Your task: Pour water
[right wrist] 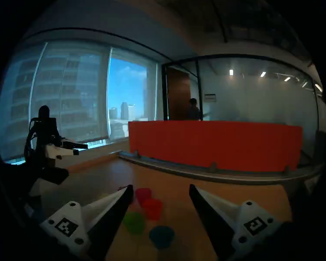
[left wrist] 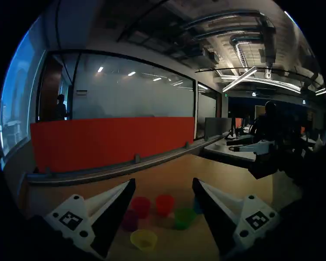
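Judging the small coloured plastic cups (left wrist: 164,203) light, stiff, tippable, we favour a mid-wall pinch; left gripper (left wrist: 163,179) and right gripper (right wrist: 160,185) gape empty.

Yellow cup (left wrist: 144,239); green cup (left wrist: 184,216); perhaps purple cup (left wrist: 130,219).

A red partition (left wrist: 113,141) stands along the far edge of the wooden bench (left wrist: 171,172). Behind and above it runs a frosted glass wall (left wrist: 132,93) that reflects ceiling lights. Left of the partition, tall windows (right wrist: 71,104) show blue sky and towers. To its right, bare ducts (left wrist: 243,45) and a strip light (left wrist: 240,79) hang over dim desks (left wrist: 226,148).
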### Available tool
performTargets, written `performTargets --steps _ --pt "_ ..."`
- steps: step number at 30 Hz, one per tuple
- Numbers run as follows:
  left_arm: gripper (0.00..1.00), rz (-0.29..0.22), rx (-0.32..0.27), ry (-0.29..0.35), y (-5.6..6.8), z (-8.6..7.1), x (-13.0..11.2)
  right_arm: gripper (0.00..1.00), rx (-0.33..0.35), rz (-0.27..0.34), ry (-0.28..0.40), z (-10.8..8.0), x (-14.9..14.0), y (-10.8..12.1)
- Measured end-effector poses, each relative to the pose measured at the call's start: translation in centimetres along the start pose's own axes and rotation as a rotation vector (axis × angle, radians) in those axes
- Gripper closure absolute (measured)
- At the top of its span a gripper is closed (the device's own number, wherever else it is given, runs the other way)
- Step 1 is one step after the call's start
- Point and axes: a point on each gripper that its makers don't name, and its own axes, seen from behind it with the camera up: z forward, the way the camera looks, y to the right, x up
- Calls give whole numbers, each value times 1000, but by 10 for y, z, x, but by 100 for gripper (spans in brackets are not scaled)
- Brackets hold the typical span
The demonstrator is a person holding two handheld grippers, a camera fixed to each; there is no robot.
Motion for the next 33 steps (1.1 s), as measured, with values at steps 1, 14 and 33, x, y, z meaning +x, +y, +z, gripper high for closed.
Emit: performTargets --steps 1,14,33 --pt "3 5 -3 -6 1 0 -2 0 2 -3 -9 0 -2 -1" --pt "3 49 -47 -93 9 6 -27 1 27 -52 -150 -1 -34 -5" --pt "3 56 -85 -183 11 22 -65 0 42 -65 -253 4 -73 -1"
